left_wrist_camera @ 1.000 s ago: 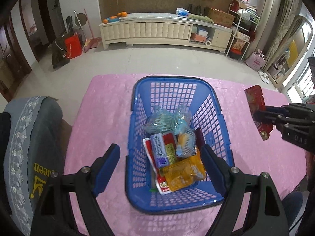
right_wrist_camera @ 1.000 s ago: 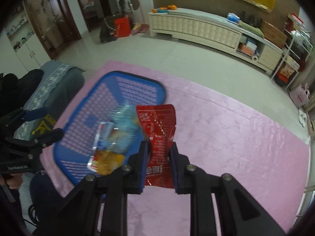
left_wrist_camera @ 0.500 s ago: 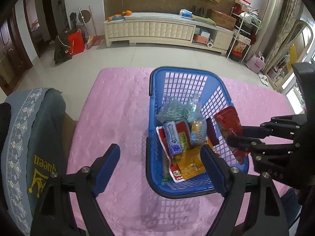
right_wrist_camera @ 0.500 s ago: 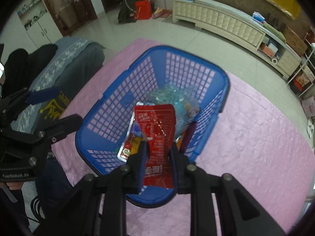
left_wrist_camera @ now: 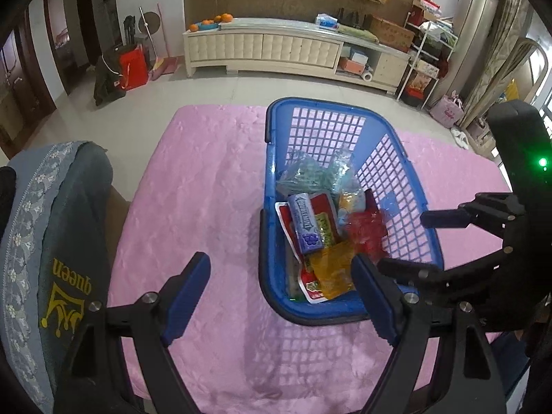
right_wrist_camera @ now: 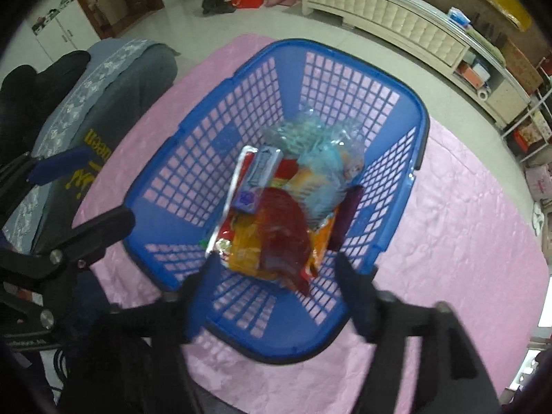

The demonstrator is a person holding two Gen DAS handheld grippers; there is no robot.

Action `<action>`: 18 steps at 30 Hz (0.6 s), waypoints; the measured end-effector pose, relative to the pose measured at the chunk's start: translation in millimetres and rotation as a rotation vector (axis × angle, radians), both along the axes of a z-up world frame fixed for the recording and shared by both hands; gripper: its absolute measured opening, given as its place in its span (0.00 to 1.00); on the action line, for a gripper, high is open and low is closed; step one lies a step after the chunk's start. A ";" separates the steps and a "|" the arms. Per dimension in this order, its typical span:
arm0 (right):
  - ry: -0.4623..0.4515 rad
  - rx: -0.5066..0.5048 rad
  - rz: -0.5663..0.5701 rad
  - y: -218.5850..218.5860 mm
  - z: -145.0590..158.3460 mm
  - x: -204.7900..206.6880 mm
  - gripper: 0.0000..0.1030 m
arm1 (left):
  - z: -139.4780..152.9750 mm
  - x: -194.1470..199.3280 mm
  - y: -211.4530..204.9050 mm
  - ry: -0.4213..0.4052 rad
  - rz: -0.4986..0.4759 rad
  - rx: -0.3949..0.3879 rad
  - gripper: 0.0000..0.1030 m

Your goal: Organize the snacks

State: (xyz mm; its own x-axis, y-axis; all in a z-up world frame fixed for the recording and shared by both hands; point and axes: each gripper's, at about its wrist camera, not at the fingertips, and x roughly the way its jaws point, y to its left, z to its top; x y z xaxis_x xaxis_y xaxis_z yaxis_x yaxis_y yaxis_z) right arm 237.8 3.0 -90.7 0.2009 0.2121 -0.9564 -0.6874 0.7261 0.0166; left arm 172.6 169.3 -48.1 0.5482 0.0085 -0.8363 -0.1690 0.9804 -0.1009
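Observation:
A blue plastic basket [left_wrist_camera: 331, 104] [right_wrist_camera: 345, 47] stands on the pink table and holds several snack packets. Among them are a purple gum pack [left_wrist_camera: 305, 222], an orange packet [left_wrist_camera: 331, 270] and a teal bag [left_wrist_camera: 303, 172]. A red snack packet [right_wrist_camera: 283, 238] [left_wrist_camera: 365, 229], blurred, lies on top of the pile, free of any pads. My right gripper [right_wrist_camera: 276, 265] [left_wrist_camera: 405, 241] hangs over the basket's near end with its jaws opening and nothing pressed between them. My left gripper [left_wrist_camera: 279, 269] [right_wrist_camera: 86, 193] stays open and empty by the basket's left wall.
The pink cloth [left_wrist_camera: 193, 207] covers the whole table. A grey chair back [left_wrist_camera: 51, 241] printed "queen" stands at the table's left edge. Beyond the table are a tiled floor and a long white cabinet [left_wrist_camera: 276, 48].
My right gripper carried the red packet from beside the basket to above it, then opened, and the packet dropped onto the pile. My left gripper drifted a little to the left of the basket.

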 end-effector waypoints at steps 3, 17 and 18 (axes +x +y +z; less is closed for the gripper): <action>-0.072 0.008 0.002 -6.7 10.1 -11.4 0.81 | 4.9 -11.2 -7.1 -0.030 0.003 0.020 0.79; -0.309 0.278 -0.215 -119.6 66.0 -112.2 0.96 | 38.0 -122.9 -87.9 -0.428 0.024 0.093 0.80; -0.356 0.284 -0.235 -130.3 70.3 -124.9 1.00 | 40.1 -131.4 -97.3 -0.449 0.009 0.105 0.80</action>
State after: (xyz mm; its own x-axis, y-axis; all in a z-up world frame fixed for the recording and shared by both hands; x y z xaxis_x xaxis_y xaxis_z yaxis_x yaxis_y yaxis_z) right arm 112.9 -127.3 -20.4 0.5774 0.3636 -0.7310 -0.5047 0.8628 0.0305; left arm 41.3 72.0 -7.9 0.8556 0.0866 -0.5104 -0.1396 0.9880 -0.0664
